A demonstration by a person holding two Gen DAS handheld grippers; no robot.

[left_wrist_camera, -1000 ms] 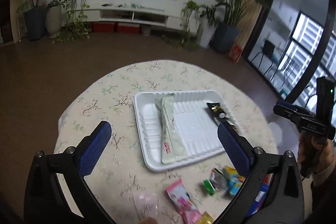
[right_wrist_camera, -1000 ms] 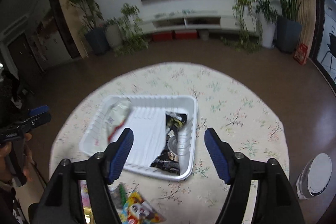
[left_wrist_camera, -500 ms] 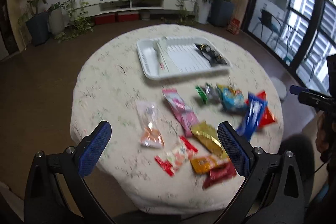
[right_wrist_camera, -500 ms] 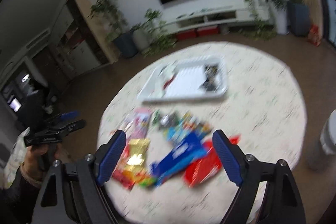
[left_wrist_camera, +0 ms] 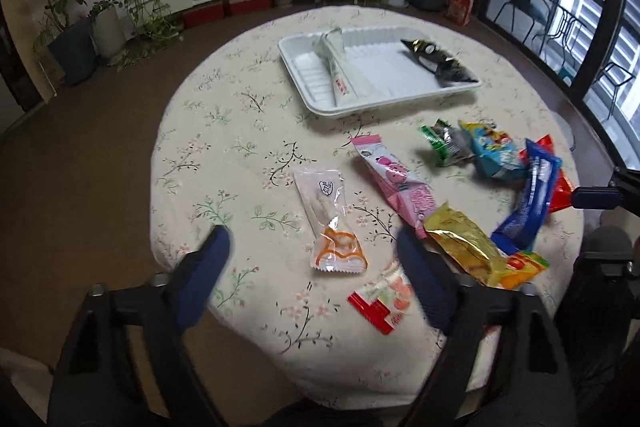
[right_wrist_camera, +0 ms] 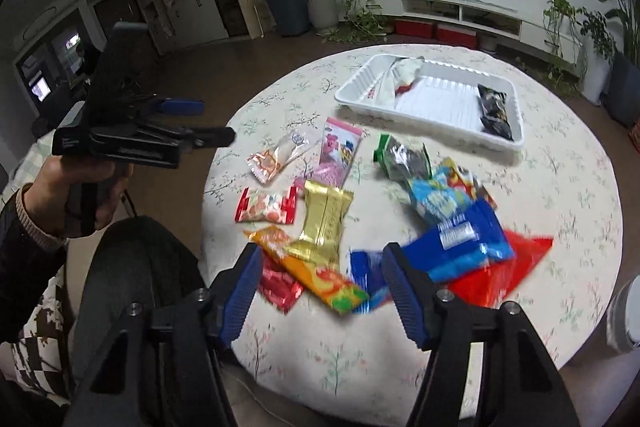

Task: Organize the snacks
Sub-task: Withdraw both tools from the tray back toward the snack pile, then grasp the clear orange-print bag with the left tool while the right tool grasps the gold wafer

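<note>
A white tray at the far side of the round table holds a long pale packet and a black packet. Loose snacks lie nearer: a clear orange-printed packet, a pink one, a gold one, an orange one, a blue one and a red one. My left gripper hovers over the clear packet, its jaws closing on nothing. My right gripper hangs over the orange and gold packets, jaws closing, nothing pressed between them.
The table wears a floral cloth and drops off to brown floor all round. A hand holds the left gripper at the table's left. A dark-trousered knee sits under the near edge. A white bin stands right.
Both grippers pulled back from above the tray and sank toward the table's near edge. The loose snack pile came into view. Both pairs of jaws stand narrower than before.
</note>
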